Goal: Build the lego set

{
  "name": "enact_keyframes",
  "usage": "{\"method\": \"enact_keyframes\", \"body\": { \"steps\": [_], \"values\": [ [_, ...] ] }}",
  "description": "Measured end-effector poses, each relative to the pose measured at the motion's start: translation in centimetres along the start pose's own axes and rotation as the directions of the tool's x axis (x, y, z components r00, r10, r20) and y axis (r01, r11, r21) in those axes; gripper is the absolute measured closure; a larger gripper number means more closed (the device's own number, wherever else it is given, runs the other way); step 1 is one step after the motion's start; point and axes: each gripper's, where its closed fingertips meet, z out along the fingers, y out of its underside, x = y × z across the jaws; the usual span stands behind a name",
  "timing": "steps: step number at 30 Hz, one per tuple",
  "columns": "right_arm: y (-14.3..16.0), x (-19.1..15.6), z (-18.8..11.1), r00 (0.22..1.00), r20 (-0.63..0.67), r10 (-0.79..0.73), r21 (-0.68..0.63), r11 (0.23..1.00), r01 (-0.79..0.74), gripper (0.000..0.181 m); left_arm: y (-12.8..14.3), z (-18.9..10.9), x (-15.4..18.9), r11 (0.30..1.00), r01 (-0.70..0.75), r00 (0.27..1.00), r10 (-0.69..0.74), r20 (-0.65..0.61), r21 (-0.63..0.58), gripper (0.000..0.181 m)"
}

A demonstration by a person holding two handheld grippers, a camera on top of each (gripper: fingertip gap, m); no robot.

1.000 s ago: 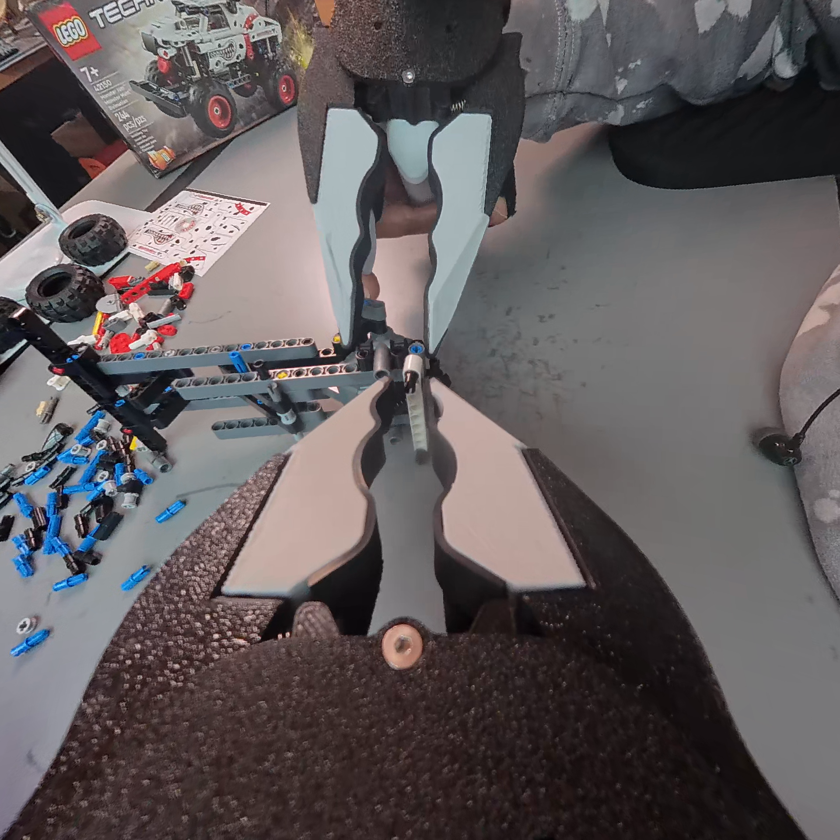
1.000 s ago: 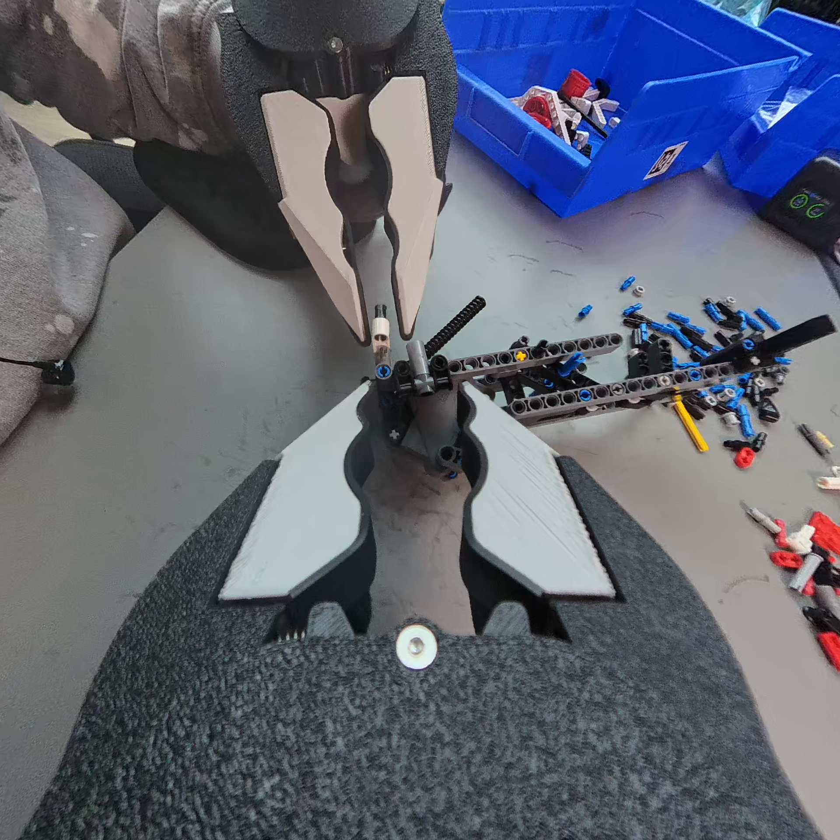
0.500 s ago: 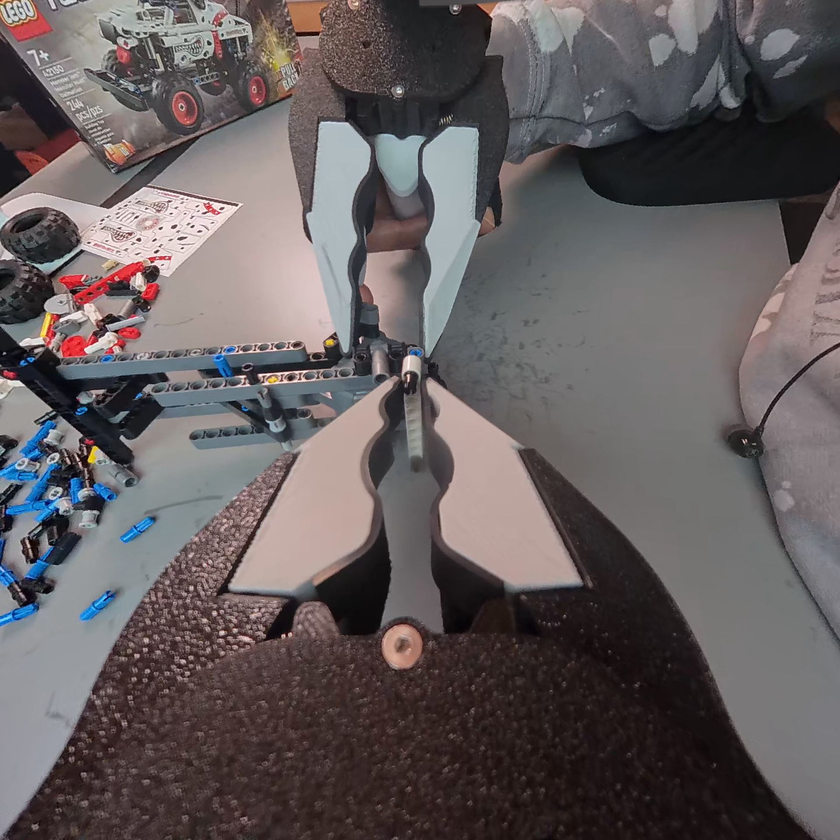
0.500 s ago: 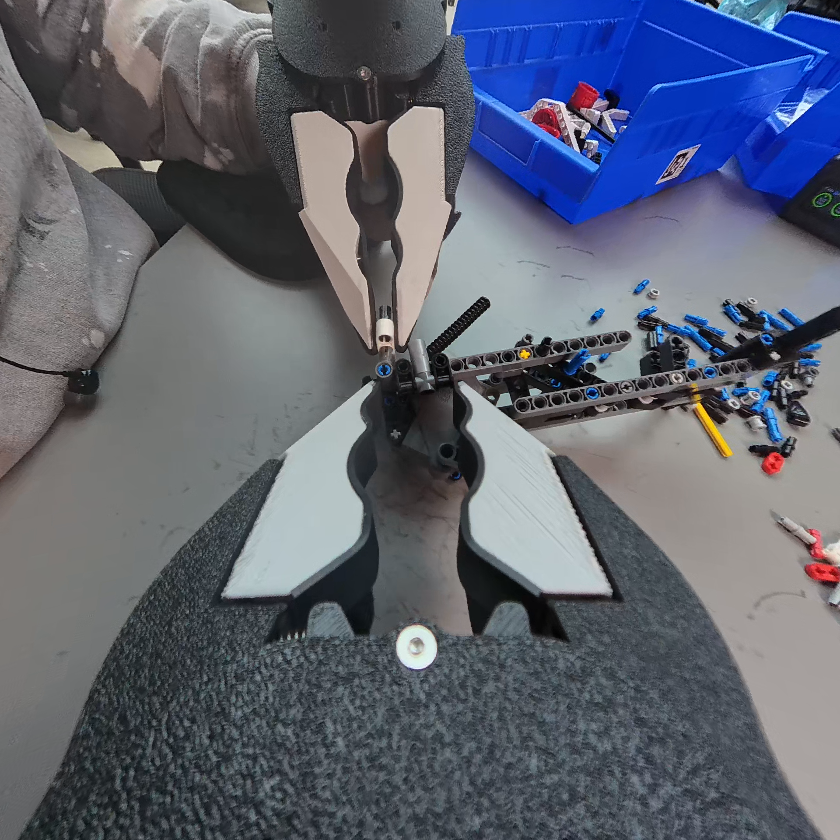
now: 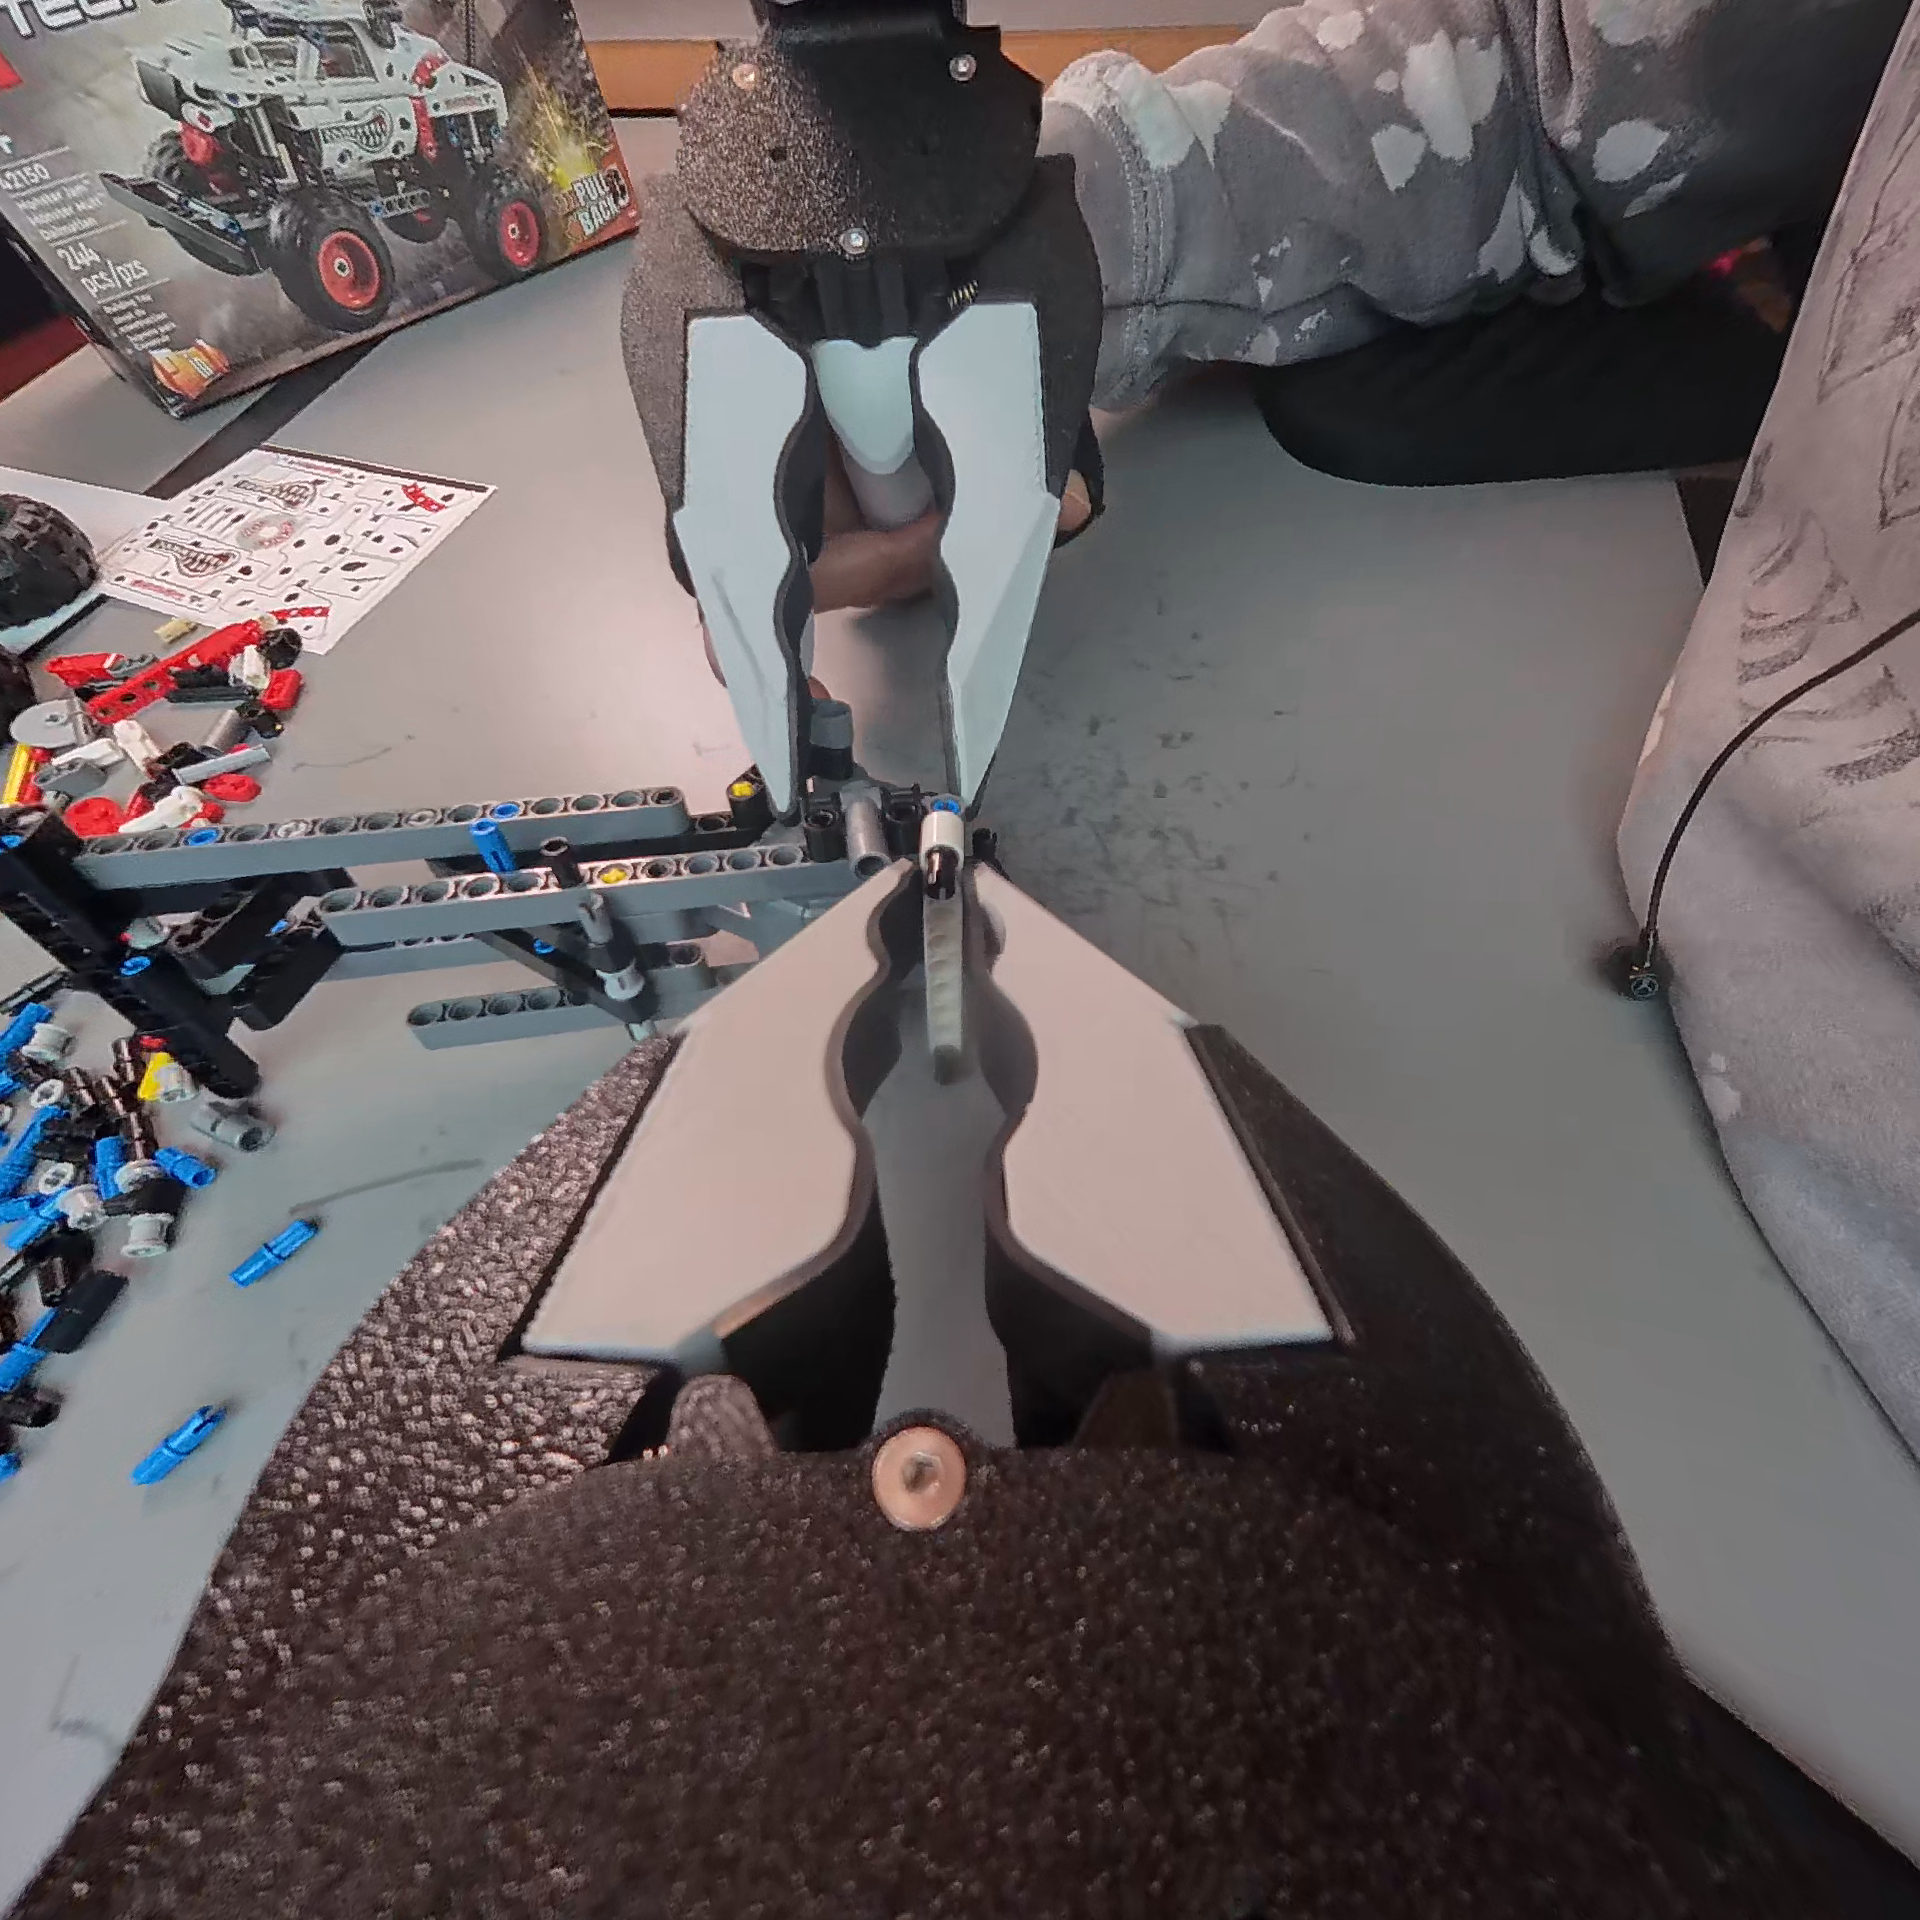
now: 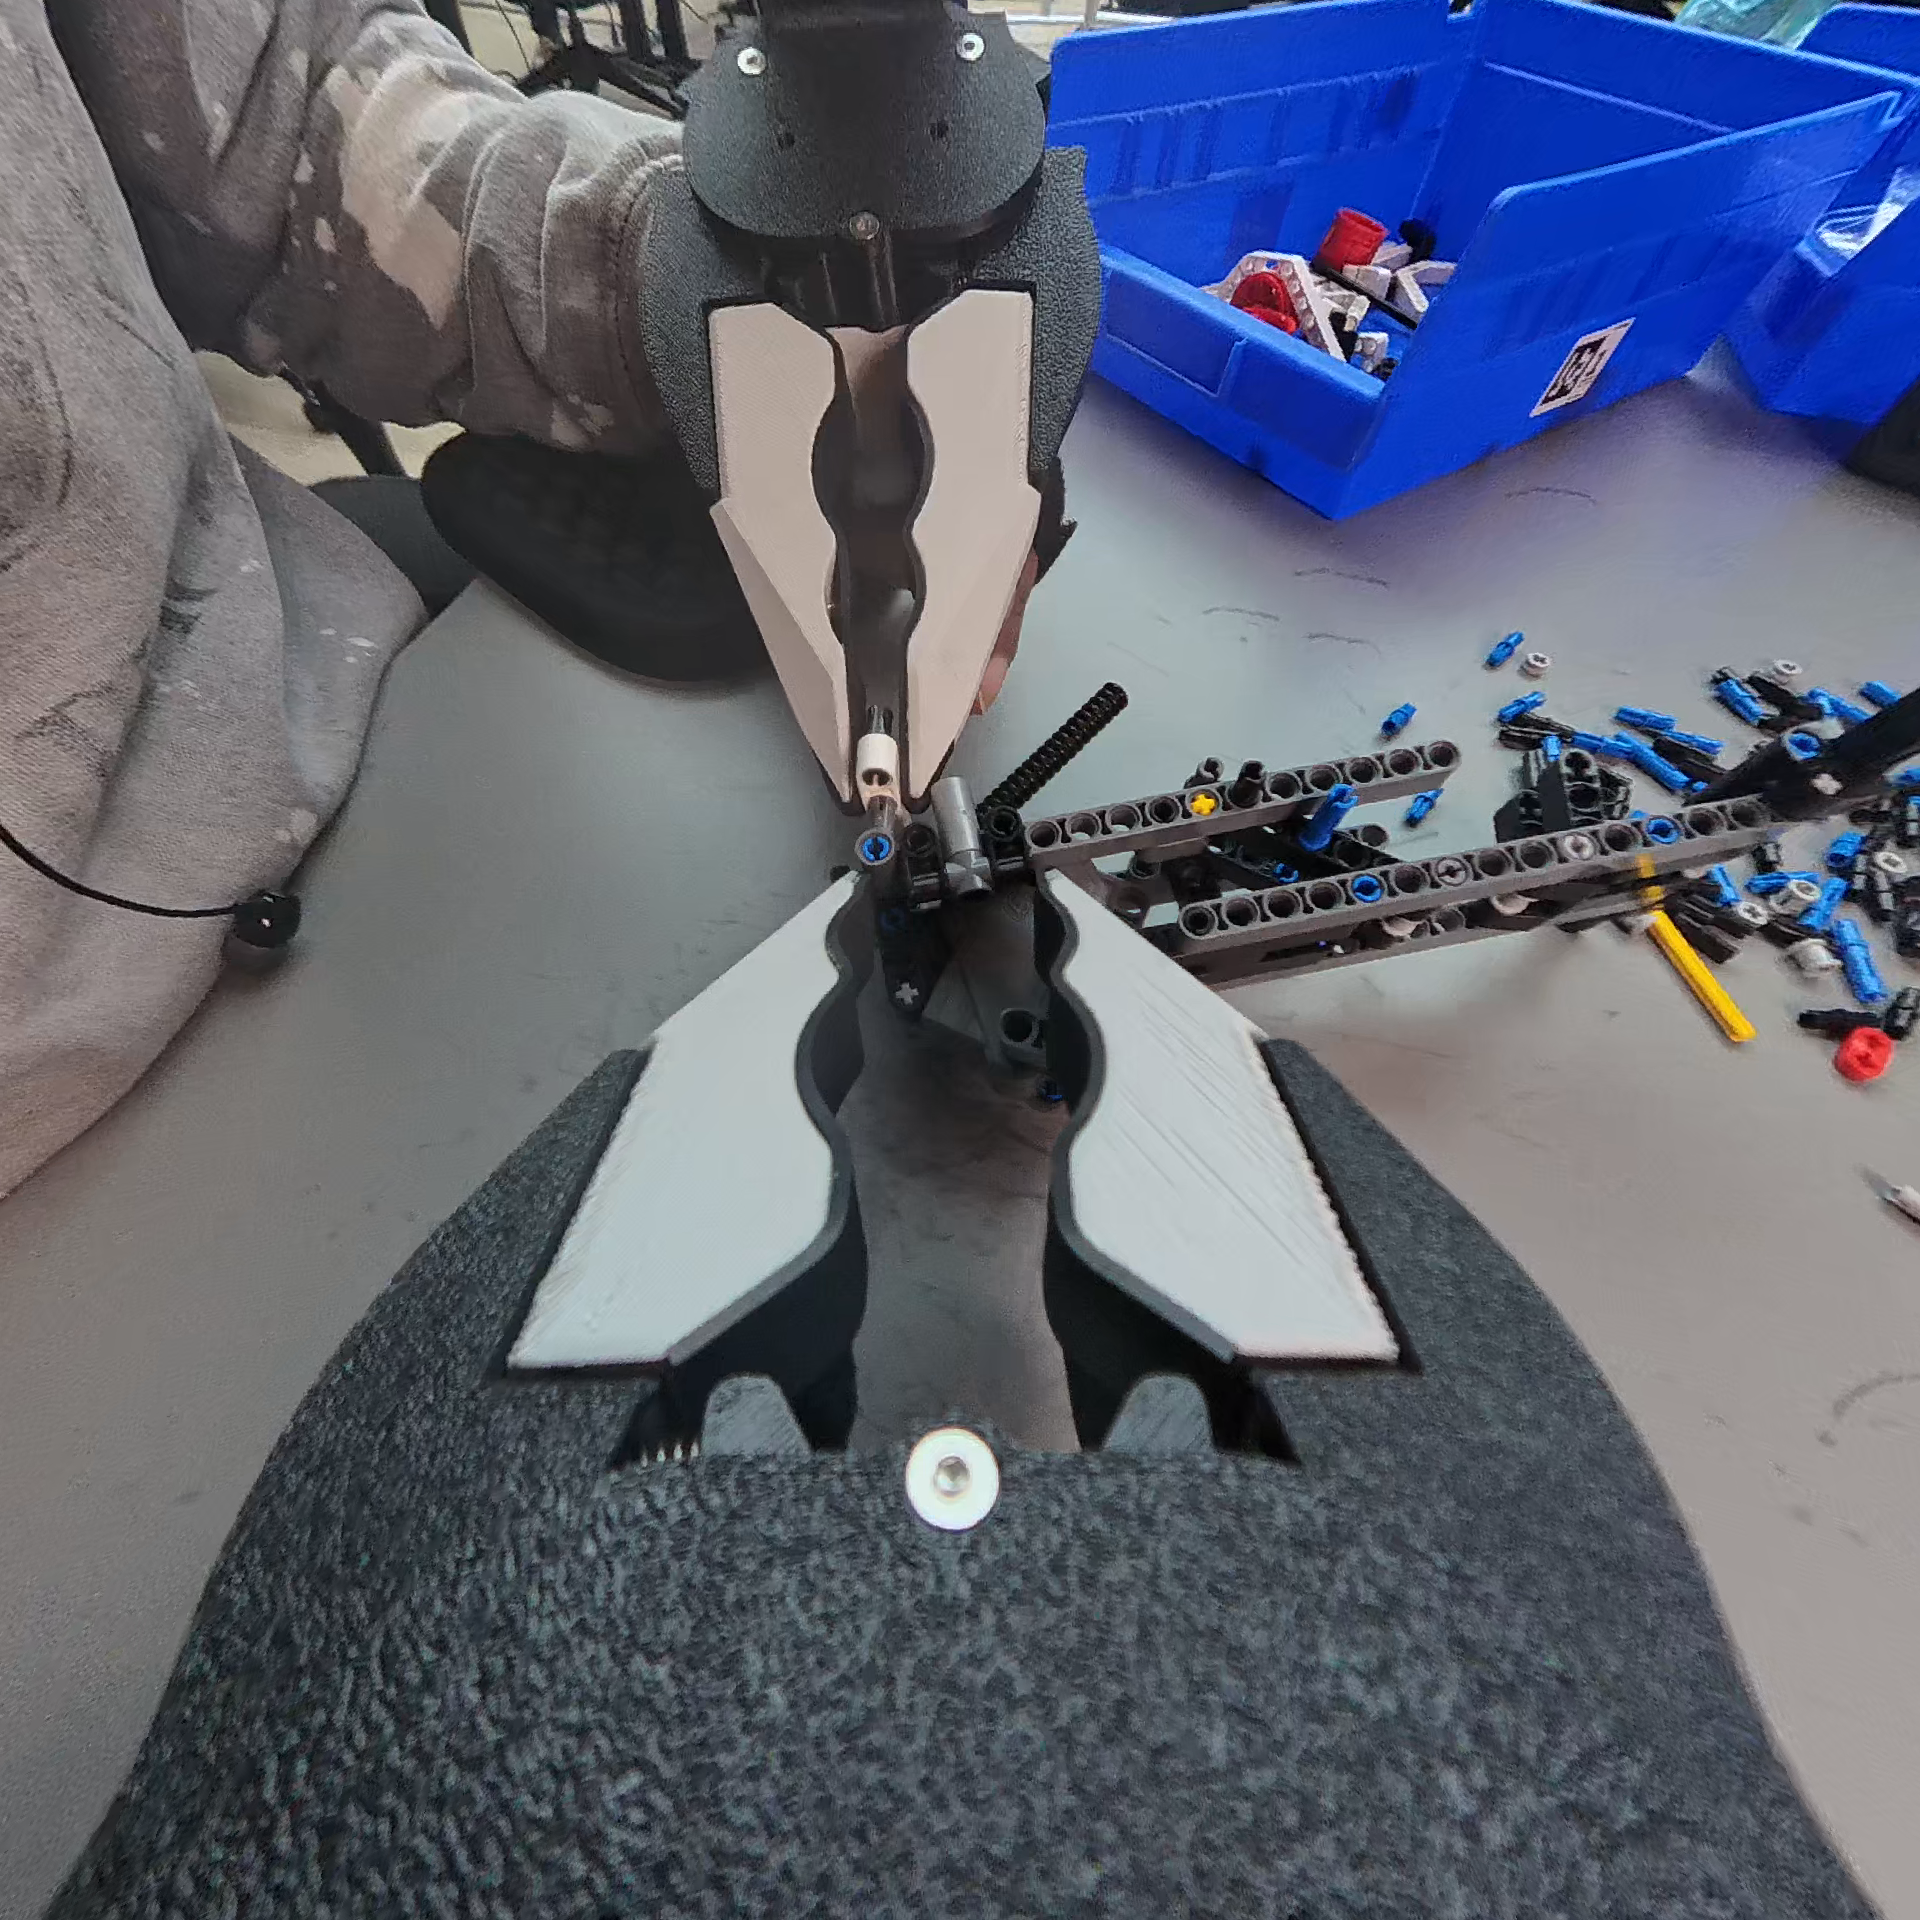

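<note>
1. Frame (image 5: 540,883) of grey beams lies on the tabletop (image 5: 1299,831), its near end pinched between the right tongs (image 6: 951,883), which sit narrowed around the black end block.
2. Left tongs (image 5: 940,883) are nearly closed on a thin axle carrying a white bush (image 5: 940,836); a light grey toothed strip (image 5: 943,987) hangs between the fingers.
3. Compared with a second ago, the bush has travelled from clear of the frame to right against its end corner, beside the blue pin (image 6: 876,849) there.
4. Left tongs have closed the gap to the right tongs; tips now almost meet over that end.
5. Frame itself has barely shifted on the tabletop.
6. Loose blue pins (image 6: 1662,727) lie scattered past the frame's far end; blue bin (image 6: 1455,312) sits behind it, and the set box (image 5: 291,177) sits off the other side.
</note>
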Motion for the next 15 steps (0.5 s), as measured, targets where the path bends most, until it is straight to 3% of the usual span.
{"method": "enact_keyframes", "body": {
  "steps": [4,15],
  "values": [
    [-0.07,-0.03,-0.04,0.998,0.049,0.036,0.003,0.999,-0.036,0.153,0.01,0.02,0.01,1.000,0.001,1.000,-0.001,0.001,-0.022,0.172],
    [-0.42,-0.57,0.80,0.998,0.047,0.047,-0.041,0.998,-0.045,0.154,0.62,-0.74,0.48,0.945,-0.146,0.988,0.122,-0.097,-0.294,0.173]
  ]
}}
